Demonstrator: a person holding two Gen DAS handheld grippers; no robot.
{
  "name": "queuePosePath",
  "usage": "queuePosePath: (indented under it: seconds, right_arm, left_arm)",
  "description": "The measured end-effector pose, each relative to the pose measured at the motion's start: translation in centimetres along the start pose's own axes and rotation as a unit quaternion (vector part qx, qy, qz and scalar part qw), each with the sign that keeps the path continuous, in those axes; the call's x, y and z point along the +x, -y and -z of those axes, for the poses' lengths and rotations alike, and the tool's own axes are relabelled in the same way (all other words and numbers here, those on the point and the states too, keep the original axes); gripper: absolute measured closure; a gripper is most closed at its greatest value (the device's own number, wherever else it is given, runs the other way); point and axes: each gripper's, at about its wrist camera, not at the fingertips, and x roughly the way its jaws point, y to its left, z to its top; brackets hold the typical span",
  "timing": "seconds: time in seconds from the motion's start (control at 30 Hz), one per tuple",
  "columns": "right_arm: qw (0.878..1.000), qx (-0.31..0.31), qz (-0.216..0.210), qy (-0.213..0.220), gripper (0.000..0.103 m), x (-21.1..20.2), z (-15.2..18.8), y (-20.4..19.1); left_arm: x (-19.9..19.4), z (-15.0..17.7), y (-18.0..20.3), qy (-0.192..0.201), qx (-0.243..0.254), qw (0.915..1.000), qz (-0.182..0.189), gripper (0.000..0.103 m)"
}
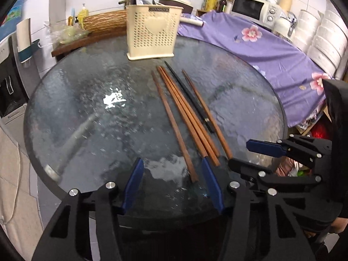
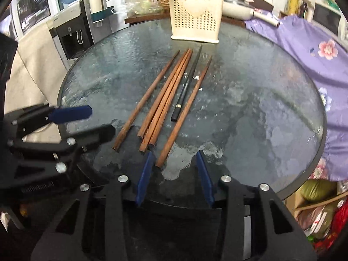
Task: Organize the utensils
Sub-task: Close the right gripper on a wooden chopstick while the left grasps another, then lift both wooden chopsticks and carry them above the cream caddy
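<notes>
Several brown wooden chopsticks (image 1: pixel 184 117) and one black chopstick (image 1: pixel 189 95) lie side by side on the round glass table (image 1: pixel 87 113). A cream perforated utensil holder (image 1: pixel 152 28) with a heart on it stands upright behind them. My left gripper (image 1: pixel 172 159) is open low over the near ends, and the leftmost chopstick's end (image 1: pixel 192 177) lies loose between its fingers. In the right wrist view, my right gripper (image 2: pixel 174 153) is open, with the rightmost brown chopstick's end (image 2: pixel 161 163) inside its gap beside the left pad. The holder (image 2: pixel 196 15) stands behind the chopsticks.
A purple floral cloth (image 1: pixel 261 50) covers a surface to the table's right, with a microwave (image 1: pixel 250 7) and stacked white containers (image 1: pixel 322 41) behind. A water dispenser (image 2: pixel 69 37) stands left of the table. A wooden shelf with a wicker basket (image 1: pixel 104 20) runs behind the holder.
</notes>
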Motion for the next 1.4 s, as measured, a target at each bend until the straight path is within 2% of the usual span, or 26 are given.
queuePosePath:
  seconds: [0.13, 0.37, 0.67, 0.77, 0.93, 1.07, 1.13, 1.4]
  right_arm:
    - [1.0, -0.003, 0.005, 0.002, 0.065, 0.2, 0.2, -0.1]
    - [1.0, -0.005, 0.023, 0.014, 0.071, 0.5, 0.2, -0.3]
    - [0.999, 0.001, 0.029, 0.026, 0.093, 0.4, 0.2, 0.1]
    - [0.999, 0.007, 0.029, 0.03, 0.094, 0.3, 0.6, 0.4]
    - [0.999, 0.011, 0.025, 0.034, 0.095, 0.1, 0.9, 0.8]
    - [0.999, 0.022, 0.026, 0.039, 0.095, -0.2, 1.1, 1.5]
    - [0.998, 0.023, 0.026, 0.046, 0.095, -0.6, 1.0, 1.8]
    - [0.993, 0.011, 0.036, 0.109, 0.096, -5.0, -0.9, 2.8]
  left_arm:
    - [0.6, 0.1, 0.4, -0.01, 0.007, 0.9999, 0.003, 0.056]
    - [1.4, 0.3, 0.7, -0.012, 0.005, 0.9999, -0.004, 0.059]
    - [2.0, 0.5, 2.2, 0.001, 0.036, 0.9989, -0.028, 0.06]
    - [1.9, 0.6, 2.5, 0.005, 0.044, 0.9982, -0.041, 0.07]
    - [1.7, 0.7, 1.7, 0.007, 0.034, 0.9983, -0.047, 0.095]
    - [1.3, 0.8, 0.8, 0.005, 0.012, 0.9995, -0.027, 0.095]
    - [1.2, 0.8, 0.5, 0.002, 0.007, 0.9995, -0.03, 0.096]
    - [-4.1, -1.2, -0.8, 0.078, 0.0, 0.9964, -0.034, 0.097]
